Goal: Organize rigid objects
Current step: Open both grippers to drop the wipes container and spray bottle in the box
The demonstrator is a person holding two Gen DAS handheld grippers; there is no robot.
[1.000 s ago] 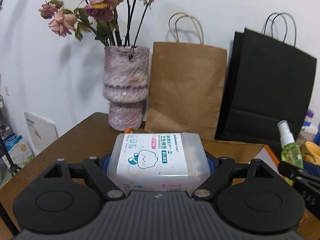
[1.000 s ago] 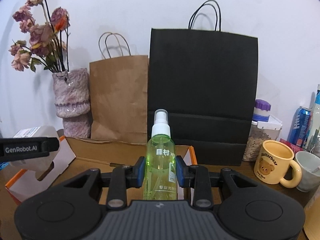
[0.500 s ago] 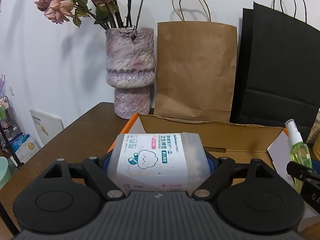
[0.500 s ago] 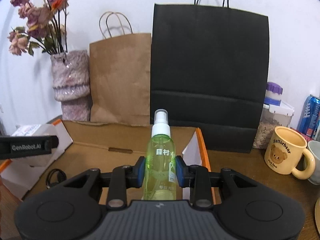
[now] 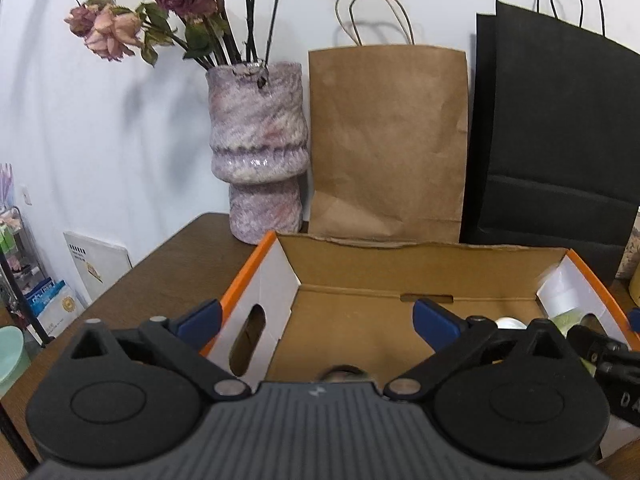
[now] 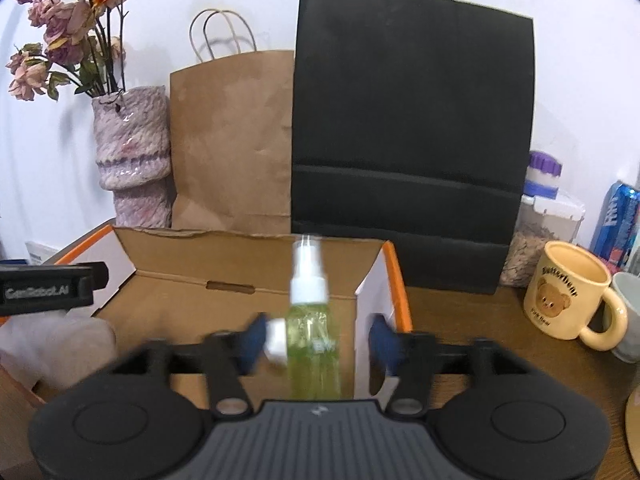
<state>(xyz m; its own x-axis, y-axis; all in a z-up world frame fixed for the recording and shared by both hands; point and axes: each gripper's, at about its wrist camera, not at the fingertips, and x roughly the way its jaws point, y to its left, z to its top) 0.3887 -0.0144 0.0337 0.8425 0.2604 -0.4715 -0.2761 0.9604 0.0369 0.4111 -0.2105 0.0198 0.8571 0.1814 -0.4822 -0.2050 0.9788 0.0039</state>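
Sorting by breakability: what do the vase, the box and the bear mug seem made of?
Vase: likely glazed ceramic, from glossy highlights on its bumpy purple surface. Box: cardboard, brown matte inside with torn edge, white and orange outside. Bear mug: probably ceramic, smooth cream finish.

Brown wooden table [image 6: 460, 320], cardboard box [image 5: 400, 268], vase [image 5: 260, 152], 2 paper bags, mug [image 6: 568, 292]

Can't make out much of the spray bottle [image 6: 311, 332] on the right wrist cam, smeared with motion blur, label unreadable, base hidden behind the right tool [image 6: 316, 338] body, jaws opening and blurred too. Same bottle barely peeking out in the cardboard box [image 5: 348, 248] corner on the left cam. Blurry pale lump lower left, can't tell what. Soda can [image 6: 618, 220] chopped off by the edge.
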